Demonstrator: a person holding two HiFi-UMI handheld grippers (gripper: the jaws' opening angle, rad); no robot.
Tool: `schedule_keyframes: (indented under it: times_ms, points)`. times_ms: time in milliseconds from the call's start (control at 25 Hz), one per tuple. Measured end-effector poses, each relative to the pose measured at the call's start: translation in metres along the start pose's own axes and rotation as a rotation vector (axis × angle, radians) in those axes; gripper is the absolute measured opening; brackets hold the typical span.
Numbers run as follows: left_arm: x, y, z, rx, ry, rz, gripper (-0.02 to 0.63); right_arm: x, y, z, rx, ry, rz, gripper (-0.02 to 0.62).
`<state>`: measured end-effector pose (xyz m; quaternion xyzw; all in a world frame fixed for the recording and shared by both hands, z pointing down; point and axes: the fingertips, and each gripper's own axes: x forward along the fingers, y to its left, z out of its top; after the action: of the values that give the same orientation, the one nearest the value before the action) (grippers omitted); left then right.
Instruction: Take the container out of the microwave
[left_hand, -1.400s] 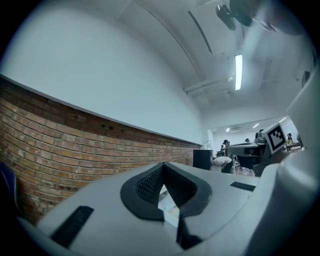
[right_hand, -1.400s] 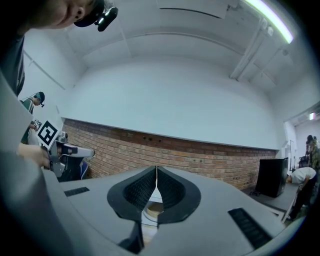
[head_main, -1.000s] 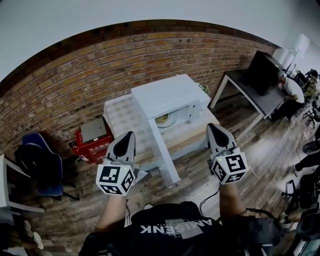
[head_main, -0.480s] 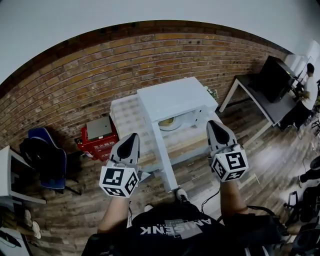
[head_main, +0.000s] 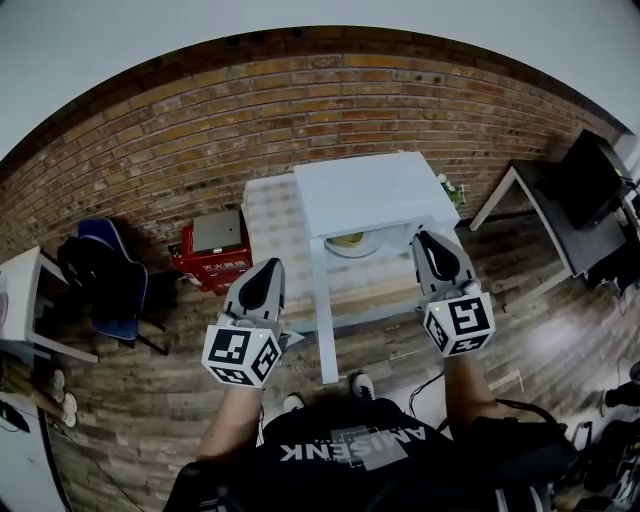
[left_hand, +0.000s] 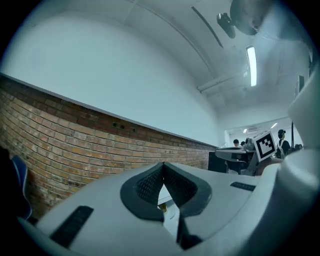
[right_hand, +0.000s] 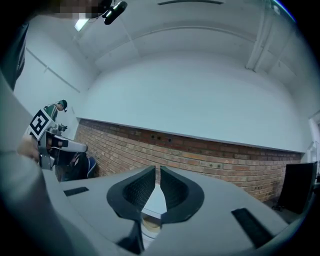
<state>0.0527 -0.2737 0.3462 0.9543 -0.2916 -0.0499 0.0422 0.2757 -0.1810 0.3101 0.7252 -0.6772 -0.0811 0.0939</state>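
The left gripper and the right gripper were held level in front of the white microwave, jaws together and empty. The container sat inside it beside the open door, untouched by either gripper.

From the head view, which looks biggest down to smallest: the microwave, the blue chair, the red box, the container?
1. microwave
2. blue chair
3. red box
4. container, only partly showing inside the microwave
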Motion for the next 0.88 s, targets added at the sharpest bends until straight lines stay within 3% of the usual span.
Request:
schedule_keyframes:
  times_ms: [160,240,480,880]
  points:
    - [0.007,-0.004,-0.009,0.013,0.013,0.027,0.012,0.015,-0.004,-0.016,-0.024,0.007,0.058,0.057]
    - [0.010,-0.009,-0.015,0.026,0.023,0.031,0.012,0.022,-0.001,-0.030,-0.047,0.025,0.097,0.146]
    - [0.020,-0.023,-0.031,0.020,0.049,0.038,0.012,0.040,0.004,-0.061,-0.073,0.054,0.192,0.152]
    - [0.036,-0.045,-0.066,0.023,0.100,0.070,0.012,0.056,0.031,-0.124,-0.202,0.110,0.365,0.184]
